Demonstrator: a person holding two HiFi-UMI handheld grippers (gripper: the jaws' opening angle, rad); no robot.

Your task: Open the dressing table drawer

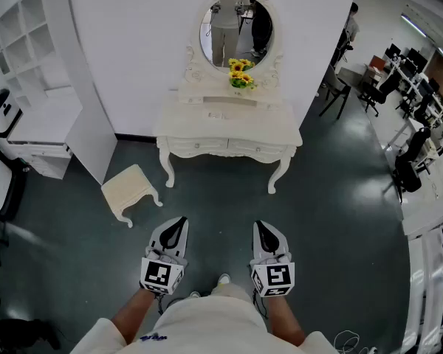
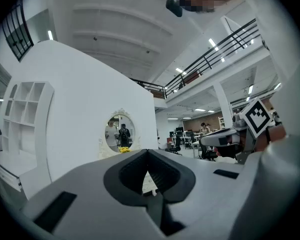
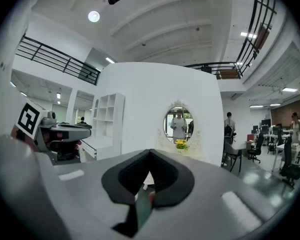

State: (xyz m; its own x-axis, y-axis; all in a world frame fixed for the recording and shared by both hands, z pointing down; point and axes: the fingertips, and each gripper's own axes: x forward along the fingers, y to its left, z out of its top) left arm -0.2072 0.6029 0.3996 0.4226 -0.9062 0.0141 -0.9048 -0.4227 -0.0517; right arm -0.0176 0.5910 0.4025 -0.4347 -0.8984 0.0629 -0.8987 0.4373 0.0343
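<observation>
The left gripper and right gripper both have their jaws pressed together, holding nothing. Both hands keep them level and side by side near the person's body (marker cubes up), pointing at the far dressing table, its drawer closed, well apart

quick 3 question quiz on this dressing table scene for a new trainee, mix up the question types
1. True or false: on the dressing table, the drawer is already pulled out.
2. What sits just below the oval mirror? A) yellow flowers B) a lamp C) a book
3. Fill in: the left hand-held gripper and the right hand-held gripper both have their jaws ____, with nothing between them.
Key: 1 false; 2 A; 3 shut
</observation>
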